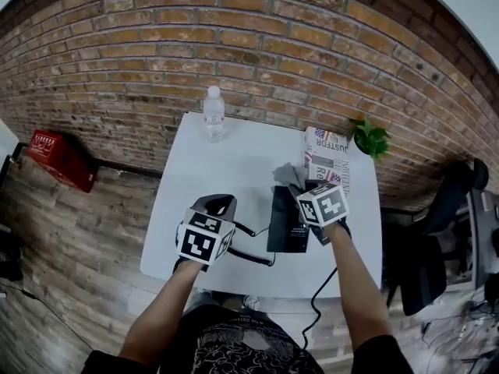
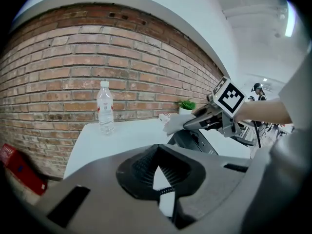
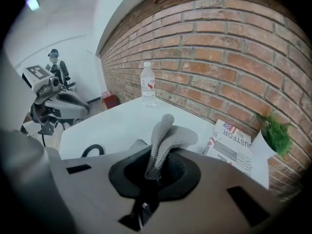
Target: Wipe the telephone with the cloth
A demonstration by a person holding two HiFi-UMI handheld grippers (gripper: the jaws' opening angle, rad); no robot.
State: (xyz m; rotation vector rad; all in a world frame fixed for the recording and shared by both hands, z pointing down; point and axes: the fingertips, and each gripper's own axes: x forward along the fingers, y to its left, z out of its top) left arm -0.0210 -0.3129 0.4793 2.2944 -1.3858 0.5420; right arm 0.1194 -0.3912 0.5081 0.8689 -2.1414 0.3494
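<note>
The black telephone (image 1: 287,224) lies on the white table (image 1: 226,170), right of centre; it also shows as a dark slanted body (image 2: 192,141). Its coiled cord (image 1: 253,255) runs left across the table. My right gripper (image 1: 302,187) hovers over the telephone's far end, shut on a grey knitted cloth (image 3: 165,140) that sticks up out of the jaws (image 1: 290,176). My left gripper (image 1: 217,203) is left of the telephone; its pads (image 2: 141,167) stand slightly apart with nothing between them, and the table and cord (image 2: 165,191) show through the gap.
A clear water bottle (image 1: 214,114) stands at the table's far edge by the brick wall. A newspaper (image 1: 327,158) and a small potted plant (image 1: 371,137) sit at the far right. A red box (image 1: 61,158) lies on the floor at left, an office chair (image 1: 437,240) at right.
</note>
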